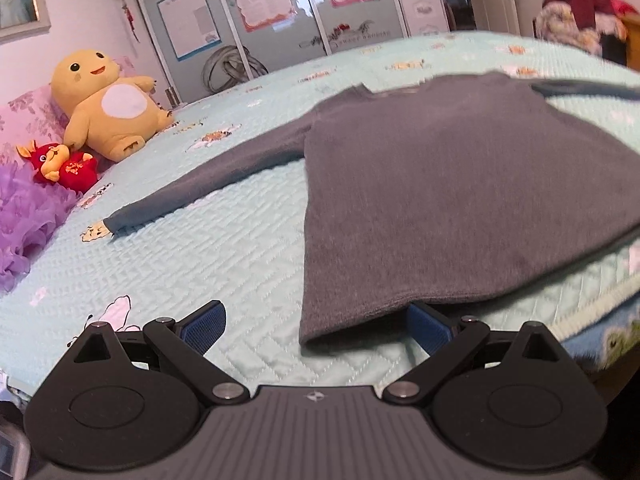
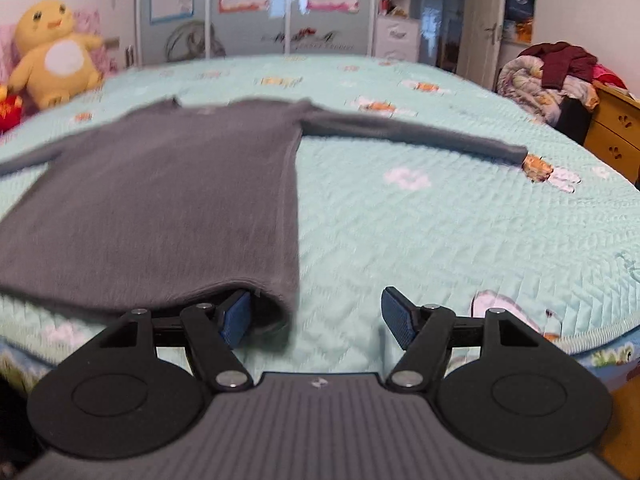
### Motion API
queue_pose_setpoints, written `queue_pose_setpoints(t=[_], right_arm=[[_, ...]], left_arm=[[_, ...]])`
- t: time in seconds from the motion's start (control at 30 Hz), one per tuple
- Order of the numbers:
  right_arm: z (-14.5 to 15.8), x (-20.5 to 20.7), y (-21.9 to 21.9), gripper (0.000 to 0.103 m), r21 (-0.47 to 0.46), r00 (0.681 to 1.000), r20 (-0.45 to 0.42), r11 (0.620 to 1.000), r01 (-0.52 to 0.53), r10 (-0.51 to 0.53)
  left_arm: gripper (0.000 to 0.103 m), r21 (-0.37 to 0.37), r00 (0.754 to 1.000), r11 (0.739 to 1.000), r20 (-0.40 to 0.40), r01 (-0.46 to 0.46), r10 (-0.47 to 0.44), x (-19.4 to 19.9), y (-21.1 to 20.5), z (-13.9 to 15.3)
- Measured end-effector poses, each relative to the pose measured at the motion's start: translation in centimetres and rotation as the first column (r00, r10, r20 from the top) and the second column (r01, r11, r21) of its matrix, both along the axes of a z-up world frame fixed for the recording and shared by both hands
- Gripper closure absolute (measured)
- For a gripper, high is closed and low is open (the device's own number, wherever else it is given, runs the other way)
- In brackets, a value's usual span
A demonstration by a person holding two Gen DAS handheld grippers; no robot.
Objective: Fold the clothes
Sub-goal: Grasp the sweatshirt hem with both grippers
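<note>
From the left wrist view, a grey long-sleeved knitted sweater lies spread flat on a pale mint quilted bedspread, its neckline at twelve o'clock and its hem toward six. One sleeve runs out toward nine o'clock, the cuff resting on the quilt. The left gripper sits low at six o'clock with its jaws spread wide, gripping nothing. The hem's near corner lies between the two blue-padded fingers, nearer the one at four o'clock, whose tip is tucked under the hem edge; whether that pad touches the cloth I cannot tell. The finger at seven o'clock stands clear over bare quilt. At ten o'clock a yellow plush toy with a white belly leans against a pink pillow, a small red plush toy just beside it and purple ruffled fabric at nine.

From the right wrist view, the same sweater fills the left half, its other sleeve stretching toward two o'clock across the bedspread. The right gripper is also parted wide, clasping nothing. Its eight o'clock finger sits tucked under the lifted hem corner, which drapes over its tip; the four o'clock finger is apart from the garment, above bare quilt. A heap of mixed clothes sits at two o'clock beside a wooden drawer cabinet.
</note>
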State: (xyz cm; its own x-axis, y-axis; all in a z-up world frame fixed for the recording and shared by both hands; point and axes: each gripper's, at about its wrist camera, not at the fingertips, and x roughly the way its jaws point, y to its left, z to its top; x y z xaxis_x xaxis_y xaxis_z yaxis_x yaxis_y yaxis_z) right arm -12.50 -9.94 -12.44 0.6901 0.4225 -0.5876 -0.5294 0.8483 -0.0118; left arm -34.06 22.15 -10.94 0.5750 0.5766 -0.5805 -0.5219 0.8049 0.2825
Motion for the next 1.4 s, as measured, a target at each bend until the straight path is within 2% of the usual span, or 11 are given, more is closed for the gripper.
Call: queue_pose_setpoints(t=[0.4,0.67,0.73,0.77,0.83,0.87,0.9,0.97,1.23,1.33,1.4], right_arm=[[-0.4,1.3,-0.4,0.034,0.102,0.999,-0.028,0.995,0.019,-0.016],[-1.2,1.9,0.2,0.040,0.095,0.998,-0.059,0.995,0.005,0.000],[-1.4,2.1,0.6,0.056,0.095,0.998,-0.062,0.995,-0.012,0.018],[-1.5,2.1,0.8,0.072,0.094,0.998,-0.063,0.995,-0.025,0.031],[-1.6,2.2,1.4,0.089,0.084,0.997,-0.053,0.995,-0.050,0.054],[-1.6,2.2,1.7,0.098,0.084,0.996,-0.055,0.995,-0.062,0.067],[-1.6,2.2,1.9,0.098,0.079,0.996,-0.054,0.995,-0.064,0.068],[-1.1,1.9,1.8,0.099,0.092,0.997,-0.036,0.994,-0.060,0.063],[3.9,-0.5,-0.1,0.101,0.148,0.996,0.075,0.987,-0.067,0.057],[6.0,-1.7,-1.8,0.101,0.161,0.994,0.104,0.985,-0.061,0.044],[6.2,-2.1,-2.5,0.101,0.141,0.995,0.091,0.988,-0.057,0.045]], left_arm=[[0.003,0.030,0.998,0.998,-0.030,-0.060,0.060,-0.1,1.6,-0.5],[0.003,-0.013,0.998,0.999,-0.037,-0.053,0.052,1.2,3.0,-1.3],[0.003,-0.014,0.999,1.000,-0.034,-0.028,0.027,1.8,2.9,-1.5],[0.005,-0.014,0.999,1.000,-0.027,-0.019,0.019,2.1,2.9,-1.6],[0.028,-0.081,1.000,0.997,0.008,0.003,-0.002,2.2,3.3,-1.7],[0.063,-0.117,1.000,0.993,0.028,0.015,-0.012,2.3,3.5,-1.7],[0.085,-0.133,0.999,0.991,0.038,0.012,-0.007,2.2,3.6,-1.5],[0.100,-0.127,0.999,0.992,0.050,0.001,0.005,2.0,3.4,-1.1],[0.100,-0.095,0.990,0.994,0.135,0.060,-0.046,-0.7,1.3,3.6],[0.100,-0.108,0.990,0.991,0.121,0.082,-0.069,-0.9,0.4,4.0],[0.099,-0.130,0.996,0.988,0.063,0.078,-0.070,-0.3,0.3,2.5]])
